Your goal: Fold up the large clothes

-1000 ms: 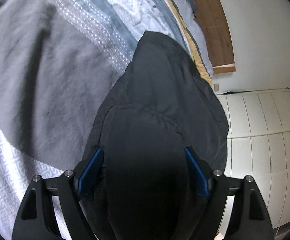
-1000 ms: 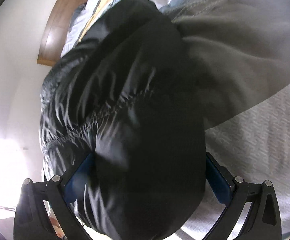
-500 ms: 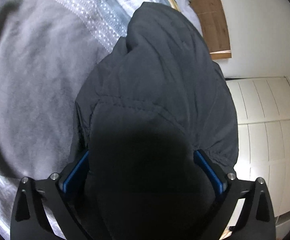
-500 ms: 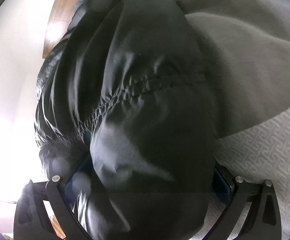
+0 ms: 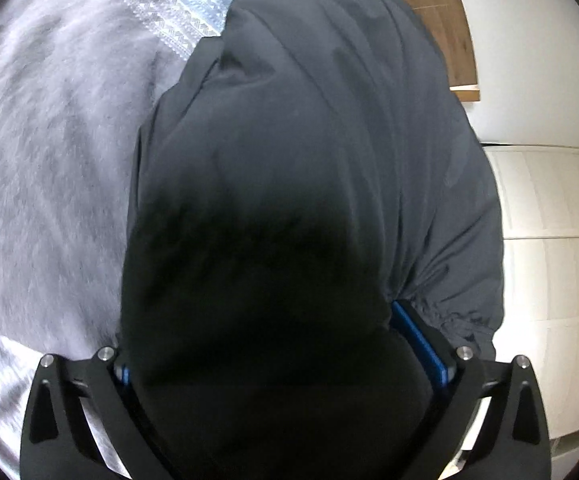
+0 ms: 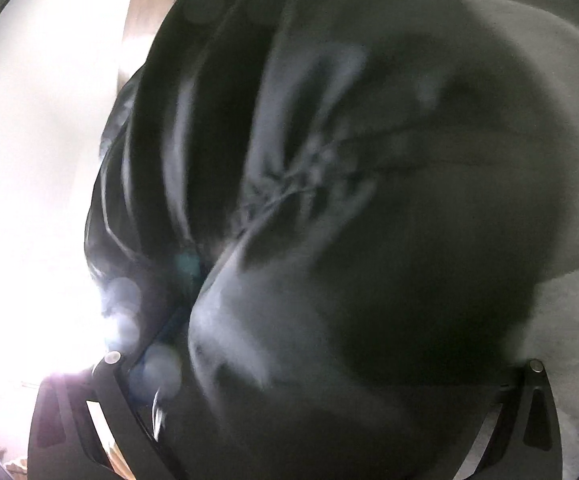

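Observation:
A large black padded jacket fills both views. In the left wrist view it bulges up between the fingers of my left gripper, which stand wide apart with a thick bunch of the jacket between the blue pads. In the right wrist view the jacket is blurred and very close, bunched between the wide fingers of my right gripper. The fingertips of both grippers are hidden under the fabric. The jacket hangs over the bed.
A grey blanket and a patterned white and blue cover lie on the bed at the left. A wooden headboard, a white wall and a white panelled wardrobe are at the right. Bright light floods the right wrist view's left.
The jacket has come closer to both cameras and fills more of each view. Both grippers' fingers look spread wider, with more fabric bunched between them. The right wrist view is now blurred.

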{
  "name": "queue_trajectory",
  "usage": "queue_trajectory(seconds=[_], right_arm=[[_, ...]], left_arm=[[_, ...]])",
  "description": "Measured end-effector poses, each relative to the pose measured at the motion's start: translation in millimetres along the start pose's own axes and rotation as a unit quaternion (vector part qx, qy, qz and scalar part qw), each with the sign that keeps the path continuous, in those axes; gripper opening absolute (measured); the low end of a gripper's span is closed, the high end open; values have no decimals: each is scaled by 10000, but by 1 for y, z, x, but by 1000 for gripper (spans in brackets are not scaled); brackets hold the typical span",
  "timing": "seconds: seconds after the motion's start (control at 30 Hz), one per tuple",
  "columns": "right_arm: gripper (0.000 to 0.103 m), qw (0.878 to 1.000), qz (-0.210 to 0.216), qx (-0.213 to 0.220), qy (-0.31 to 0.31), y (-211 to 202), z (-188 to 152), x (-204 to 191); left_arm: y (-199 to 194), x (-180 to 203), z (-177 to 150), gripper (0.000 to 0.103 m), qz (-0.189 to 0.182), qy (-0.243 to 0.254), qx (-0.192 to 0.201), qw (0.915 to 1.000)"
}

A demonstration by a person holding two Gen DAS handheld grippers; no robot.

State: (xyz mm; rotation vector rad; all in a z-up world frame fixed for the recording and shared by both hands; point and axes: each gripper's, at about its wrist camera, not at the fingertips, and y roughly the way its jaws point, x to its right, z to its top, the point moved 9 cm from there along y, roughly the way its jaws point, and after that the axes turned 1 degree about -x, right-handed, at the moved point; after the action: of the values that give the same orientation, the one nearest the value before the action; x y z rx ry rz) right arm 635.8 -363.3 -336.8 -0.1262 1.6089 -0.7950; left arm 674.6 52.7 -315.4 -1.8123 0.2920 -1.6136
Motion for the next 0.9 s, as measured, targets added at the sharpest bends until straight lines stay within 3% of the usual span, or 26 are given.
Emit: queue_trajectory(seconds=[0.07, 0.17, 0.2, 0.27, 0.4, 0.7, 0.9], right_arm=[[81, 9999, 106, 94, 29, 6, 0, -9], [58, 9995, 169, 261, 18, 10, 1, -20], [49, 9994, 145, 298, -38, 11, 1, -25], [40, 9991, 9, 373, -190, 11, 1, -33], [29, 9964, -229, 526, -628, 6, 0, -60], [25, 9827, -138, 809, -1663, -14, -12, -150], [25, 9775, 58, 742, -1974, -39, -32, -177]], left_arm=[[0, 7, 1, 83, 103, 24, 84, 9999], [0, 28, -2, 45, 57, 234, 263, 9994], [-1, 39, -3, 37, 125, 452, 324, 9984], [-1, 53, -6, 30, 135, 632, 380, 9972], [-9, 78, -8, 23, -155, 758, 536, 9956], [-62, 151, -29, 20, -547, 1519, 529, 9855], [-105, 181, -62, 20, -605, 1876, 650, 9782]])
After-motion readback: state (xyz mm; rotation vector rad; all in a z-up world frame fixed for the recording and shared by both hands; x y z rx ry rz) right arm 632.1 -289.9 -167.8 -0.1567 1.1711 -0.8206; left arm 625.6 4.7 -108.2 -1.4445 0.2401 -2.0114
